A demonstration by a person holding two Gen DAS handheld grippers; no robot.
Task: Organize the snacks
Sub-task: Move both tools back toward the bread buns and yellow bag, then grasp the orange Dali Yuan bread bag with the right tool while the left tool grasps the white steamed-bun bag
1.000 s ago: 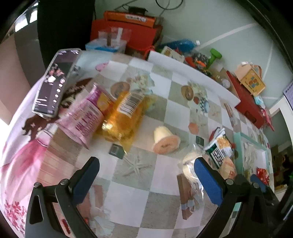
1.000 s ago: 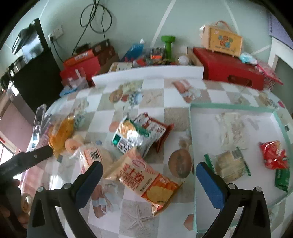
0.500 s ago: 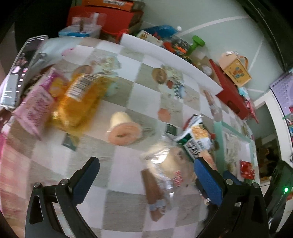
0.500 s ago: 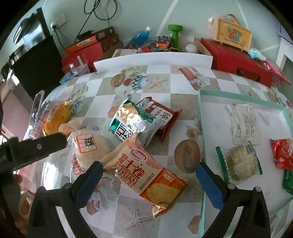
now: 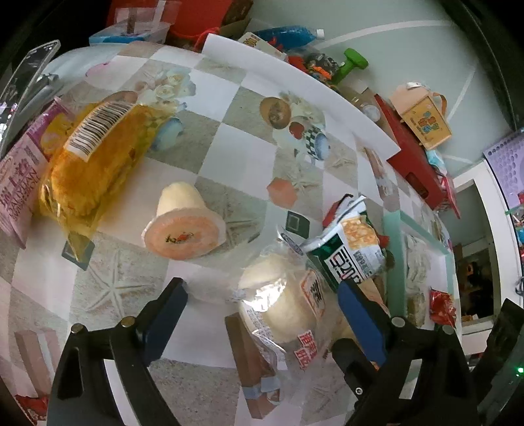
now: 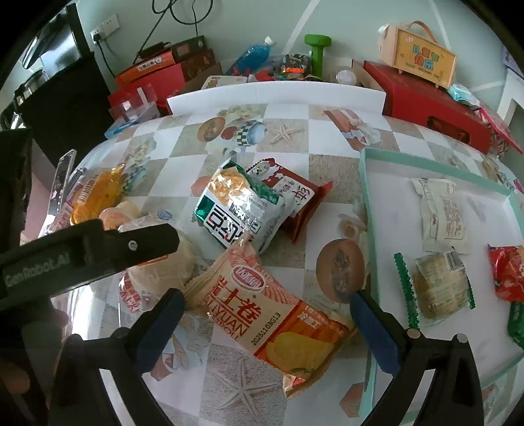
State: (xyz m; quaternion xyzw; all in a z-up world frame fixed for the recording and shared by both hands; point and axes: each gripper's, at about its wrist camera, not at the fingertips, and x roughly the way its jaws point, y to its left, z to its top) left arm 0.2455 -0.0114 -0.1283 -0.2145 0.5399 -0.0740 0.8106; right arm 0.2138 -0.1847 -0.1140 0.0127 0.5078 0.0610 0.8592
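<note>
Bun (image 5: 281, 301) lay lower centre, between our left gripper's (image 5: 262, 314) spread fingers | chips (image 6: 271, 311) between our right gripper's (image 6: 265, 318) spread fingers | neither clamped.

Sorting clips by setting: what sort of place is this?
Likely a home room: a table under a patterned tablecloth, household clutter along the wall such as a green dumbbell, and a wall socket.

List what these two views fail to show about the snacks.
- Clear-wrapped pale round bun: in the right wrist view, the left claw's black arm covers much of it.
- Red foil packet in the teal-rimmed tray: cut off by the image edge.
- Pink printed bag: left wrist view crops it.
</note>
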